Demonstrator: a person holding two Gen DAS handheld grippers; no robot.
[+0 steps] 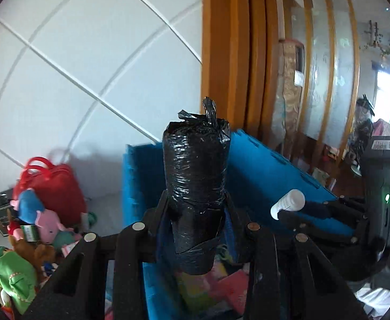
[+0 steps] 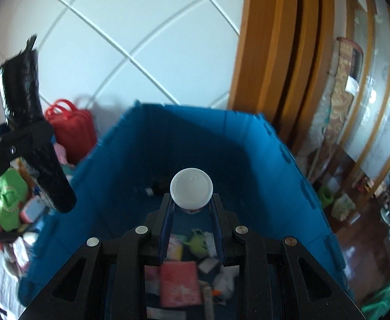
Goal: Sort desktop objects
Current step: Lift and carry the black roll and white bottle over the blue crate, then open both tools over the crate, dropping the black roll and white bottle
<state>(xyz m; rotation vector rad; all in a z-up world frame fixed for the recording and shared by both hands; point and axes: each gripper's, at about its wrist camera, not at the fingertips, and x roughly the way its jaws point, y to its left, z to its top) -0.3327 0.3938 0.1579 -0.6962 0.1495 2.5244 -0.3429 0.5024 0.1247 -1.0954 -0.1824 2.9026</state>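
Blue bin point(image 2: 168, 144) of mixed clutter point(image 2: 178, 285)

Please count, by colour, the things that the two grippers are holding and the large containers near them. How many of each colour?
Black: 1, the roll of black plastic bags held in the left gripper.
White: 1, the white-capped plastic bottle held in the right gripper.
Blue: 1, the big blue plastic bin.
Red: 1, the red handled bag.
Total: 4.
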